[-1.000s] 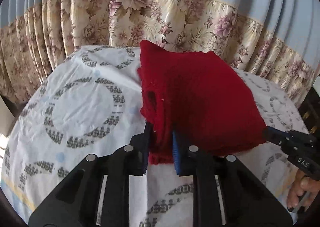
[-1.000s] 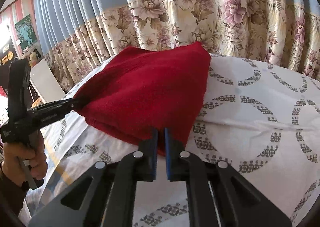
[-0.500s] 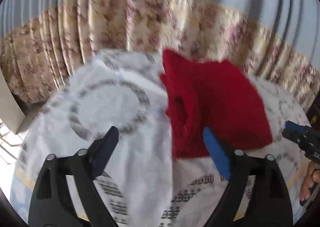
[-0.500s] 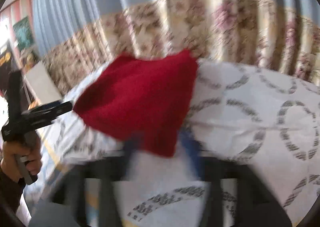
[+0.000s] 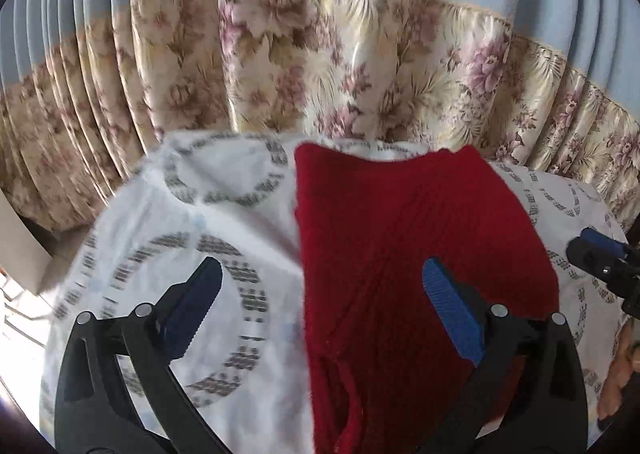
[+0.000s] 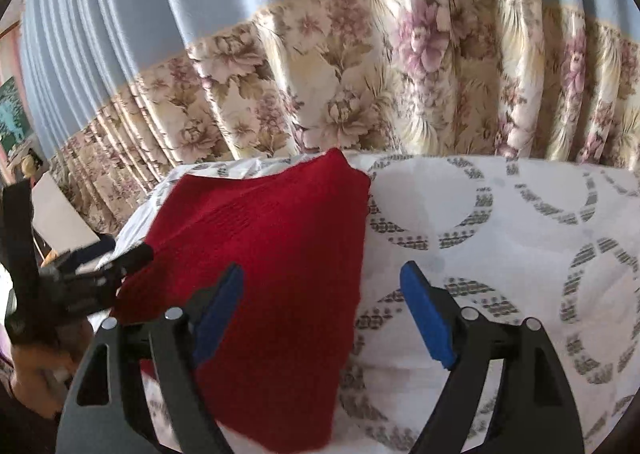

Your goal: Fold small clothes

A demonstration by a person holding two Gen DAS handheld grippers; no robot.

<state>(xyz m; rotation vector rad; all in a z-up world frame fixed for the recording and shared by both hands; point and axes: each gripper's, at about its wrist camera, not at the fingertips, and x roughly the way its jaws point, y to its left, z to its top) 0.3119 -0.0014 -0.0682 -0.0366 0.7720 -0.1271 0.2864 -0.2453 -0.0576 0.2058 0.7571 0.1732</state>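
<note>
Red knitted garment, apparently a small sweater or vest, lying folded into a rough rectangle on a counter covered by a white cloth with grey ring patterns. Floral and pale blue curtain hanging just behind the far edge.

Left tongs spread wide and opening further, gripping nothing; near left part of the garment lying under the gap, pads clear of the wool. Right tongs likewise wide and opening, empty, straddling the garment's right edge without pressing on it.

Judged from the ribbed knit: soft, limp, fairly light, thick enough to hold a crease loosely but likely to sag and unfold if lifted by a single layer. Not slippery; wool liable to cling to the cloth beneath. Best hold probably at the near corners or along the doubled edge, pinching all layers together. An opening, perhaps an armhole, showing near the lower left edge in the left view; a possible snag for a fingertip.
</note>
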